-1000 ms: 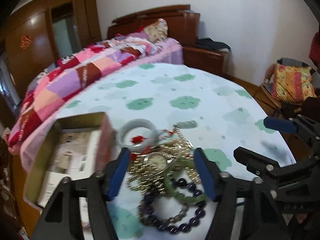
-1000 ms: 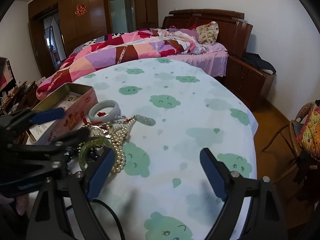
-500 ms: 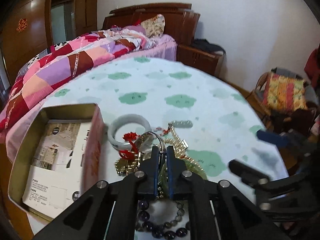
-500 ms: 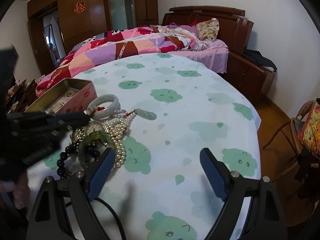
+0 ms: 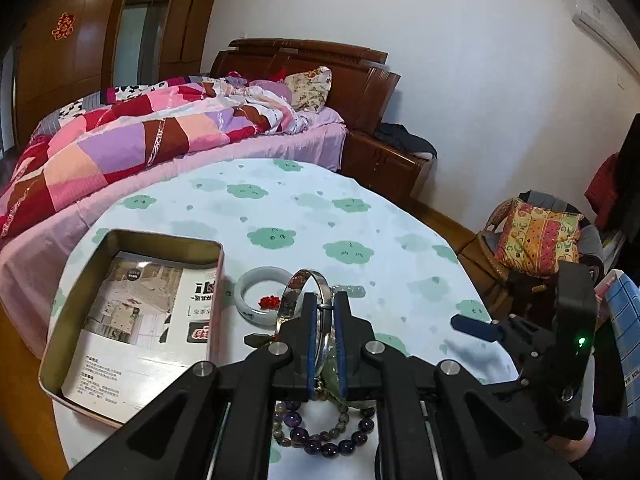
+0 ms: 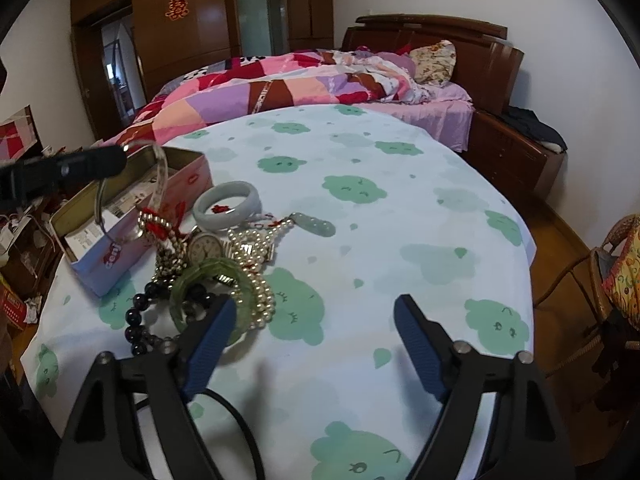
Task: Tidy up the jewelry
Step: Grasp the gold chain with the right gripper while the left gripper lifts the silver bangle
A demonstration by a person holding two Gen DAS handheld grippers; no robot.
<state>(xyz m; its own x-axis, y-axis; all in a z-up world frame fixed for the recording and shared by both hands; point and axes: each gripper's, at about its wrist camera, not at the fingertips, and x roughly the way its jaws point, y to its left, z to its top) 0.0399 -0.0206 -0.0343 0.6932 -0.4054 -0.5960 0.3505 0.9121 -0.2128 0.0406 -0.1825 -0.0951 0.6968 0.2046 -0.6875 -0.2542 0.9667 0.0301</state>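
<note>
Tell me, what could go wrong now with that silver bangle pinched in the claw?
The left gripper holds the silver bangle only by its thin rim, so it might swivel or slip out. A red cord hangs from it into the jewelry pile, so lifting toward the tin box could drag other pieces along.

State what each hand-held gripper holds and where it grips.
Left hand-held gripper: shut on the silver bangle, pinching its lower rim. Right hand-held gripper: open, holding nothing.

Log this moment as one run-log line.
left gripper: shut on silver bangle, lifted above jewelry pile | right gripper: open, idle over table | tin box: open, beside pile
</note>
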